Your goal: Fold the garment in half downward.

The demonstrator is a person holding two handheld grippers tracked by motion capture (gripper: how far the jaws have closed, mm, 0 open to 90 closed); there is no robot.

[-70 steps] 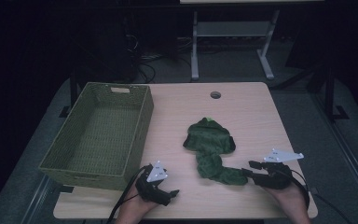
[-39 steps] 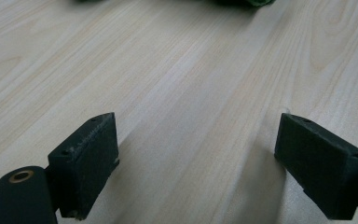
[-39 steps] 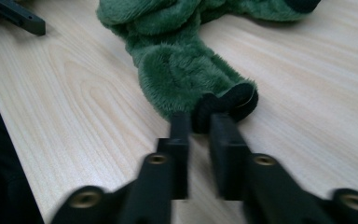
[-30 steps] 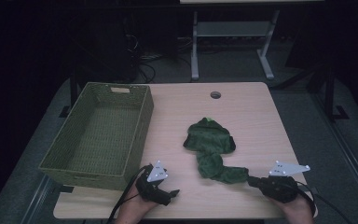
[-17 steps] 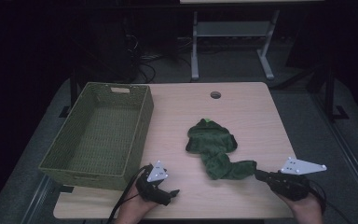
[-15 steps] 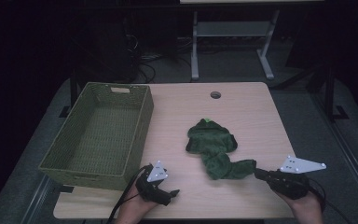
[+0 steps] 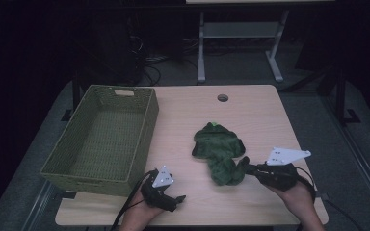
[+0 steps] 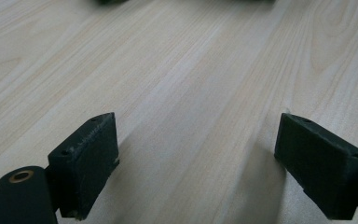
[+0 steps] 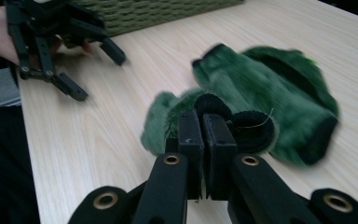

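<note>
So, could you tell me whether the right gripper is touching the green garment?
Touching: in the right gripper view, the right gripper has its jaws shut on a dark edge of the green garment.

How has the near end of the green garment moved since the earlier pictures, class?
Yes. The right gripper holds the green garment, whose near end has bunched away from the table front edge, toward the cable hole.

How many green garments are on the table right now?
1. The green fleece garment lies right of the basket, its near end pinched in the right gripper. The basket looks empty, though its near wall may hide something.
</note>
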